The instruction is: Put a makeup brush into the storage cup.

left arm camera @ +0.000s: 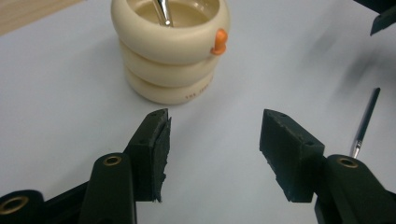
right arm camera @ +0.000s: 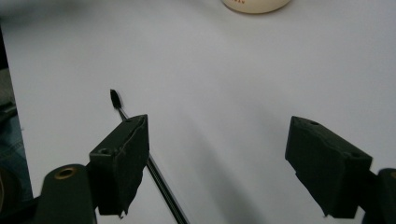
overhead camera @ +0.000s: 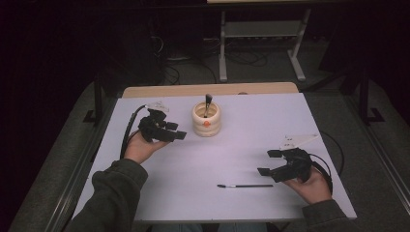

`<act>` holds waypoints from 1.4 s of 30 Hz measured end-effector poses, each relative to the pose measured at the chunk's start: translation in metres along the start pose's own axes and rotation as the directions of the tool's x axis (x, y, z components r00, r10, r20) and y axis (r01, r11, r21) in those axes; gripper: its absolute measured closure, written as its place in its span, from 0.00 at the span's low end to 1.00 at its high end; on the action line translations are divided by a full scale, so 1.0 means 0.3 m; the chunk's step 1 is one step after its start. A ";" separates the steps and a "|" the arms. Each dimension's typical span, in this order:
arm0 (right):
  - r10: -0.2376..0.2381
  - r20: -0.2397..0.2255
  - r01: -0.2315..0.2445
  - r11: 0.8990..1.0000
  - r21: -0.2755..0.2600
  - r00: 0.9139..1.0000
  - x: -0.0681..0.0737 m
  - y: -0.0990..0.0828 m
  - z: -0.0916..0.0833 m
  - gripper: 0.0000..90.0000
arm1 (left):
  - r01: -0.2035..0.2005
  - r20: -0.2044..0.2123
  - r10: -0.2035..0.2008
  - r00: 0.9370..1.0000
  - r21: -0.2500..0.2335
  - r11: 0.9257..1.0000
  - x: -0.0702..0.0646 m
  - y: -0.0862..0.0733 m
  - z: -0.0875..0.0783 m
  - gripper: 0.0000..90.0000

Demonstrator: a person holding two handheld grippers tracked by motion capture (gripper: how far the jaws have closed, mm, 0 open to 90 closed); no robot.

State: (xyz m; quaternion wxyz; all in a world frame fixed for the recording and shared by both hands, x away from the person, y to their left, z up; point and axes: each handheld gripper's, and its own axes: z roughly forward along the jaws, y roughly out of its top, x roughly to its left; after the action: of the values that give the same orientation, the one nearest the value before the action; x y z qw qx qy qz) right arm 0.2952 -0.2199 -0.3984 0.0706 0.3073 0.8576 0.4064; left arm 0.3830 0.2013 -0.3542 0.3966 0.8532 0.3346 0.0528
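Cream ribbed holder stands upper centre of the high view, one brush upright inside it. Left gripper — jaws wide, nothing between them — sits just left of the holder. A second black brush lies flat on the white table, lower centre-right. Right gripper — jaws wide, empty — hovers just above its right end

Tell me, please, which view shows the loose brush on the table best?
The high view: the whole brush lies flat near the right gripper. The right gripper view cuts it behind a jaw; the left gripper view catches part of it at the edge.
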 end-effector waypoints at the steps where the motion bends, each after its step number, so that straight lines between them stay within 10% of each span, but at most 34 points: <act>1: 0.007 0.002 -0.007 1.000 0.007 1.000 0.004 0.003 -0.004 0.24 | -0.010 -0.002 0.010 1.000 -0.002 1.000 -0.007 -0.007 -0.003 0.47; 18: -0.090 -0.092 0.104 0.983 0.152 0.992 -0.006 0.050 0.001 0.26 | -0.048 0.012 0.048 0.999 -0.030 0.998 -0.085 -0.070 -0.042 0.43; 42: -0.268 -0.203 0.320 0.897 0.304 0.942 0.028 0.021 0.112 0.61 | -0.079 0.021 0.080 0.997 -0.059 0.995 -0.111 -0.130 -0.072 0.41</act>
State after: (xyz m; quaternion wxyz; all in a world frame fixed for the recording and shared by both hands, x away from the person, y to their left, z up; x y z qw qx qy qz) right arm 0.3040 -0.1899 -0.4149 0.0113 0.1486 0.9532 0.2629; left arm 0.3291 0.2128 -0.3613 0.4224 0.8546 0.2942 0.0684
